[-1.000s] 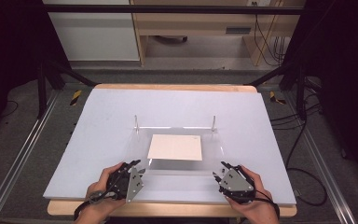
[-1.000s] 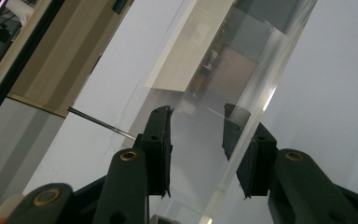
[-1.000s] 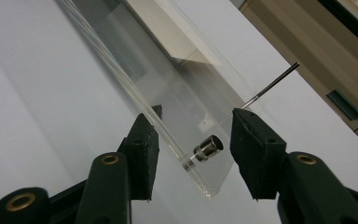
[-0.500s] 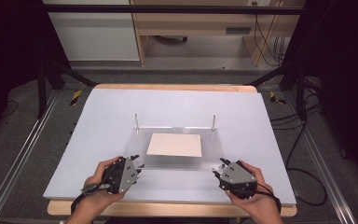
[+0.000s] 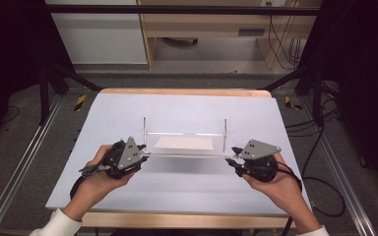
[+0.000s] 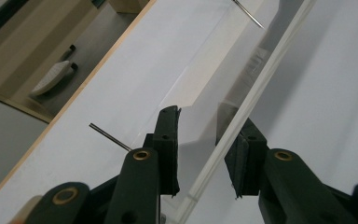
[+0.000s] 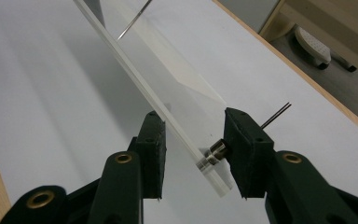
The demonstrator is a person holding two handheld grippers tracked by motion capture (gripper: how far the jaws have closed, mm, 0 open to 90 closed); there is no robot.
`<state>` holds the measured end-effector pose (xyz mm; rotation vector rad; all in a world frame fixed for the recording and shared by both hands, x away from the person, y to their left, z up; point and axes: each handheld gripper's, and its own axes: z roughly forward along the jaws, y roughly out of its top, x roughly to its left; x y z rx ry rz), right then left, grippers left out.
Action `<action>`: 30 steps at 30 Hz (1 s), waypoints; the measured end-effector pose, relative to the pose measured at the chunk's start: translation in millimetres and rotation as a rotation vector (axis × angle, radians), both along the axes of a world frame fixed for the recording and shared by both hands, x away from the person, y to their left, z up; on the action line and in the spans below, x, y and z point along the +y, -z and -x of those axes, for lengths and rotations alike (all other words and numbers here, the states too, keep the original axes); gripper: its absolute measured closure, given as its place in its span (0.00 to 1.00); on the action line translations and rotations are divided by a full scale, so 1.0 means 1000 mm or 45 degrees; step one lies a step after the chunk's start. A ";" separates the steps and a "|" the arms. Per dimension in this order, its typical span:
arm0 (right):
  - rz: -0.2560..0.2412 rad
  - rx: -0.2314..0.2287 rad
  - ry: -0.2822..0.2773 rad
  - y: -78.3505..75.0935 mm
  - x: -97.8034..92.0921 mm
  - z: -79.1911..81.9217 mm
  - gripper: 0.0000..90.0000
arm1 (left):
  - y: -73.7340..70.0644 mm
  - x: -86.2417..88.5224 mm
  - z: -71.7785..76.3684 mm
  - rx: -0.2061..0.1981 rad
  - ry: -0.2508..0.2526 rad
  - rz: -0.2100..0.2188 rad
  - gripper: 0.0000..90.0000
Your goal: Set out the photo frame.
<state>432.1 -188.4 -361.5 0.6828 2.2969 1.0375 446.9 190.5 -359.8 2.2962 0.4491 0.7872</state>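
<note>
Clear glossy acrylic panel (image 5: 184,150) with thin metal pins, matt white bench (image 5: 128,108) edged in pale wood, matt black plastic claws

Two hand-held grippers with jaws parted point inward toward each other, left gripper (image 5: 145,154) at eight o'clock, right gripper (image 5: 231,158) at four o'clock, forearms entering from six.
</note>
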 end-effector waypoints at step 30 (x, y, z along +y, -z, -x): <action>-0.206 -0.093 0.107 -0.015 -0.012 -0.052 0.65 | -0.051 0.019 -0.032 -0.064 -0.060 0.437 0.32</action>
